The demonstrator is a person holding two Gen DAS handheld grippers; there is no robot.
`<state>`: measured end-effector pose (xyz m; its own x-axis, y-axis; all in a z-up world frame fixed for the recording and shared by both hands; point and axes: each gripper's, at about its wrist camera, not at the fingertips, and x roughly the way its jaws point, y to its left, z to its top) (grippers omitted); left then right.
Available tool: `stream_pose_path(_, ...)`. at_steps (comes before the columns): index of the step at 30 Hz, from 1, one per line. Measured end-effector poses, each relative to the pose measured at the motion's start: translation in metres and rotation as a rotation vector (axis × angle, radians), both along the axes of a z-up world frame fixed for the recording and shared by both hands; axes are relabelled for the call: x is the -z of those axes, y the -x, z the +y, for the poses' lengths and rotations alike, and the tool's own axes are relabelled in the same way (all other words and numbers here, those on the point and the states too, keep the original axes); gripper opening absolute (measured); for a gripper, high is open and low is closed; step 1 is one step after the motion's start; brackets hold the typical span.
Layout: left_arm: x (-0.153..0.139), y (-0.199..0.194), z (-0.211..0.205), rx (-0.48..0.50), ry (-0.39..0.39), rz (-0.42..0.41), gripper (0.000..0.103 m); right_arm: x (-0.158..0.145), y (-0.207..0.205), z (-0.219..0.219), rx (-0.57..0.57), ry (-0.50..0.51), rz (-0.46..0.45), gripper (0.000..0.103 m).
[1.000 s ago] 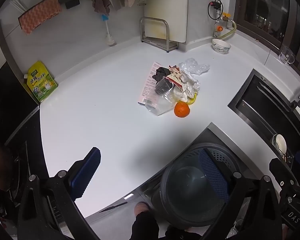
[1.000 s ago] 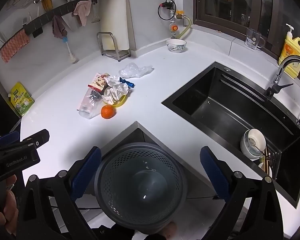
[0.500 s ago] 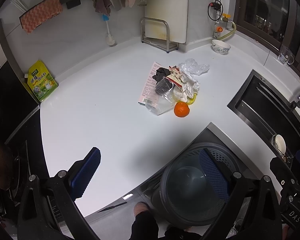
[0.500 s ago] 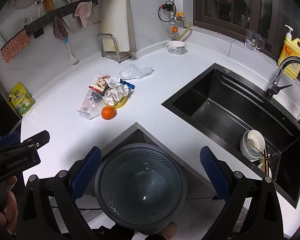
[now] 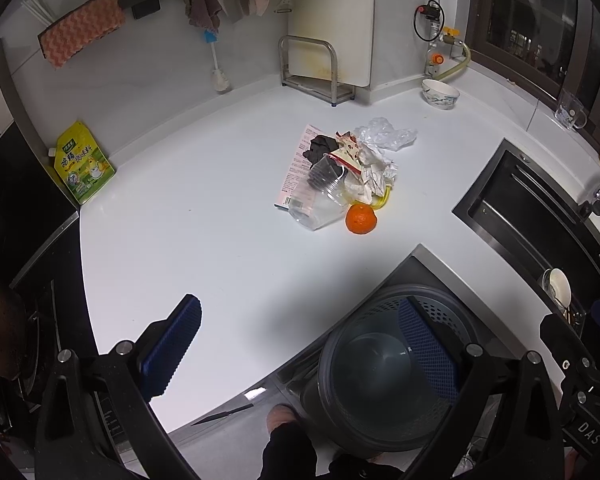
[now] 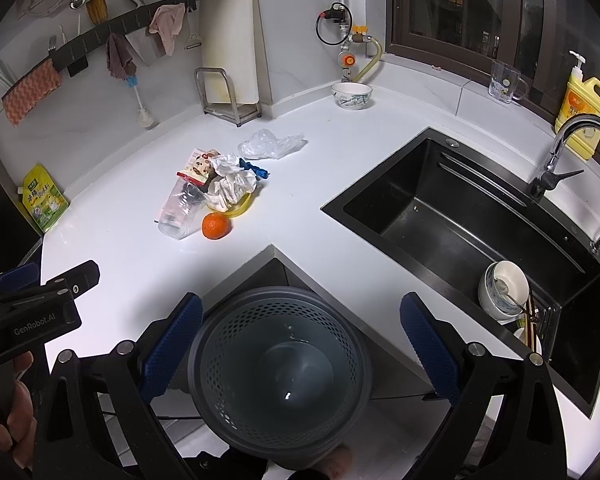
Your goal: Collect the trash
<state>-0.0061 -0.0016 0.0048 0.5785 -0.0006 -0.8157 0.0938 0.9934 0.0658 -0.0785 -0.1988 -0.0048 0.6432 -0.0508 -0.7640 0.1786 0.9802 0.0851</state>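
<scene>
A heap of trash lies mid-counter: a clear plastic cup (image 5: 320, 204) (image 6: 180, 212), an orange (image 5: 361, 219) (image 6: 216, 226), crumpled paper (image 5: 374, 176) (image 6: 232, 184), a snack wrapper (image 5: 346, 152) (image 6: 198, 166), a clear plastic bag (image 5: 386, 134) (image 6: 270, 144), a pink leaflet (image 5: 300, 168). A grey perforated waste bin (image 5: 380, 364) (image 6: 278, 364) stands on the floor below the counter corner. My left gripper (image 5: 300, 340) is open and empty over the counter's front edge. My right gripper (image 6: 300, 344) is open and empty above the bin.
A black sink (image 6: 460, 220) with bowls (image 6: 502, 290) is at right. A bowl (image 6: 351, 96), a glass mug (image 6: 504, 82), a yellow soap bottle (image 6: 584, 106), a yellow-green pouch (image 5: 82, 164), a rack with a cutting board (image 5: 324, 72) stand along the wall.
Both views have shifted very slightly; the trash heap sits as before. Both grippers stay open and empty.
</scene>
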Motion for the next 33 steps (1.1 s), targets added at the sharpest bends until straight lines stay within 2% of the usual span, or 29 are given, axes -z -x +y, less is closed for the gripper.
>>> stream_pose_path(33, -0.0076, 0.0018, -0.0031, -0.006, 0.008, -0.013, 0.097, -0.0049, 0.0001, -0.0017, -0.011, 0.001, -0.006, 0.095)
